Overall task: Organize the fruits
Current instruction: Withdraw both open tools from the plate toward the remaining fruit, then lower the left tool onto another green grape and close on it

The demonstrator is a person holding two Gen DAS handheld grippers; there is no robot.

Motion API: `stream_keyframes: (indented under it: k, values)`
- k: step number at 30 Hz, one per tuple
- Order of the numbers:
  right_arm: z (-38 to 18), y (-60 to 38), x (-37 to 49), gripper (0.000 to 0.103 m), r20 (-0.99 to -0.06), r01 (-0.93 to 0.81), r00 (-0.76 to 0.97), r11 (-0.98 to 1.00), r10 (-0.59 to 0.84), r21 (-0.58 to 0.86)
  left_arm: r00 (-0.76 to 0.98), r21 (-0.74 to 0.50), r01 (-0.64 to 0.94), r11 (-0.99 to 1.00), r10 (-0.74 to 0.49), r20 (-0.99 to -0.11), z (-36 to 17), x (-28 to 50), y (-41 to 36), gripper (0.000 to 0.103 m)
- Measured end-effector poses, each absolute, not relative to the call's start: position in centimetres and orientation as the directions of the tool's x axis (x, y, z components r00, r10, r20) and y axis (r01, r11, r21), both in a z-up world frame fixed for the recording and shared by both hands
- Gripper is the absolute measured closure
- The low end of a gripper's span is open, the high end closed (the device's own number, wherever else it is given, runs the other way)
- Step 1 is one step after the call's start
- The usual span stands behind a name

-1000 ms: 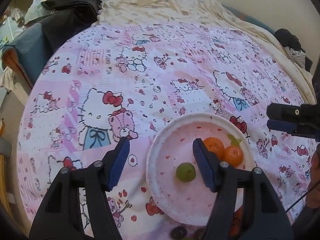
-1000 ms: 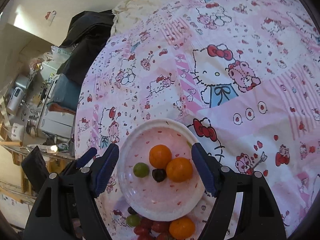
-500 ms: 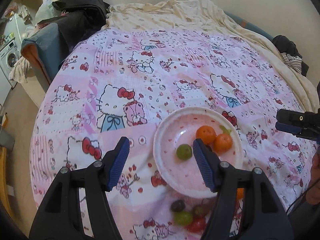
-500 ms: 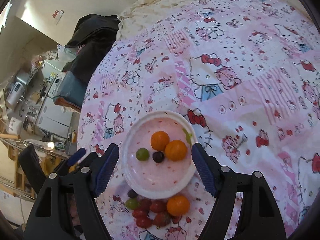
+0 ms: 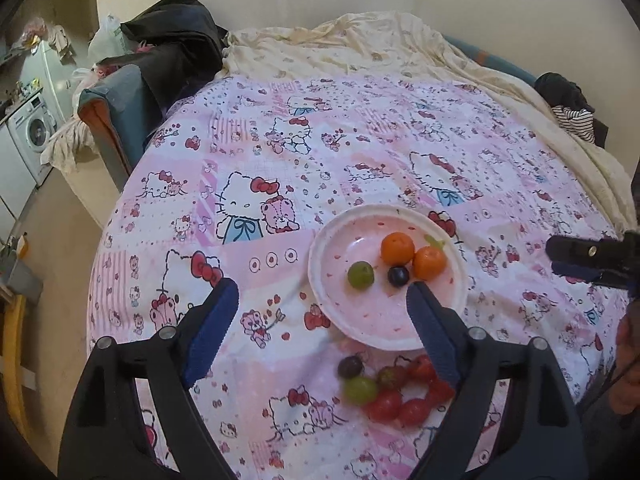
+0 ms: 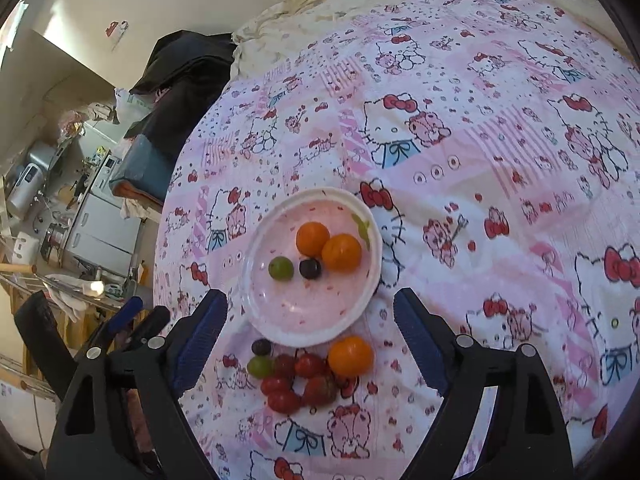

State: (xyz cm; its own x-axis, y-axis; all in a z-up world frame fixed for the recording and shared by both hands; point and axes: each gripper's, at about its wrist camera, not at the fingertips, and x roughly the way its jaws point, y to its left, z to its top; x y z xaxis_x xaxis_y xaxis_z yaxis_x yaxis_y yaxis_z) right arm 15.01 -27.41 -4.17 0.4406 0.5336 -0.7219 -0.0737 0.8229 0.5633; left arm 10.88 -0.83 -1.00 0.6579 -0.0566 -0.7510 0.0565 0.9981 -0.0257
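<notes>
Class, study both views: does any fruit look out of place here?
Yes. Loose fruit lies on the bedspread just outside the plate: cherry tomatoes, a green grape, a dark grape and an orange. Only four fruits sit on the plate.

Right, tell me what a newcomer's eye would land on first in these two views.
First comes the pink cartoon-cat bedspread that fills both views. On it sits a pale plate holding two oranges, a green grape and a dark grape. Just in front of the plate lies a loose heap of red tomatoes, grapes and one more orange, framed by the right gripper's open blue-padded fingers.
</notes>
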Motion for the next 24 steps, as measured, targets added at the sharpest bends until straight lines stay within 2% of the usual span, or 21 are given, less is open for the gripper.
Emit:
stream_keyframes:
  k: [11, 19, 24]
  values:
    - [-5.2, -28.4, 12.0, 0.015, -0.728, -0.032, 0.425, 0.813, 0.537, 0.581, 0.632, -0.024, 0.015, 1.000, -0.028, -0.774, -1.4, 9.1, 0.1, 0.019]
    - [-7.8, -28.9, 11.0, 0.015, -0.720, 0.017, 0.396, 0.779, 0.571, 0.627, 0.560, -0.041, -0.040, 0.998, -0.011, -0.829, -3.5, 8.9, 1.4, 0.019]
    - [-9.6, -28.8, 11.6, 0.015, -0.729, 0.068, 0.361, 0.763, 0.582, 0.642, 0.471, -0.091, -0.059, 0.994, -0.053, -0.881, -6.1, 9.7, 1.8, 0.019]
